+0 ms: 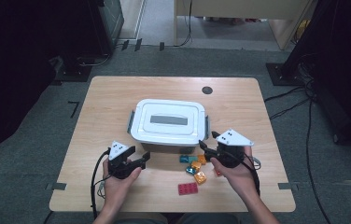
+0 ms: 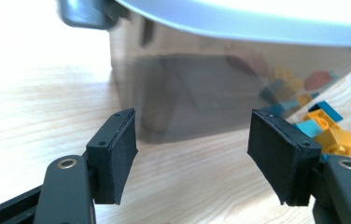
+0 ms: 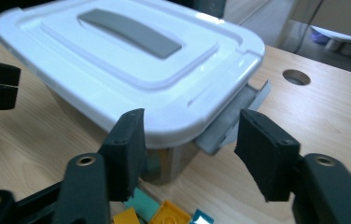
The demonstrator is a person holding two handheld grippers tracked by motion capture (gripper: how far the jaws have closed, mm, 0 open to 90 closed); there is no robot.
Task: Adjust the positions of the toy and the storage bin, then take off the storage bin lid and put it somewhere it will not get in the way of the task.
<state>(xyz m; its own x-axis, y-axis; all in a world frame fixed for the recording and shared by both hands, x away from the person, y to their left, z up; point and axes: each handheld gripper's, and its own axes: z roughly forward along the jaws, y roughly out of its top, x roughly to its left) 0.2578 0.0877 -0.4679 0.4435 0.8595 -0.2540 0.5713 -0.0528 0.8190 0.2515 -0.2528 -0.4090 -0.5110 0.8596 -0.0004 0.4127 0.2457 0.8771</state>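
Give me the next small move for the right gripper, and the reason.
Probably ease the right gripper forward onto the grey latch and swing it outward. Its jaws stand open around the box corner, gripping nothing, the white lid is on the box, and the bricks lie loose on the table.

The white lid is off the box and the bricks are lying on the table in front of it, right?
Not quite. The lid is on the box, covering its top; the high view and the right gripper view both show that. The rest is right: the bricks lie on the table in front of it.
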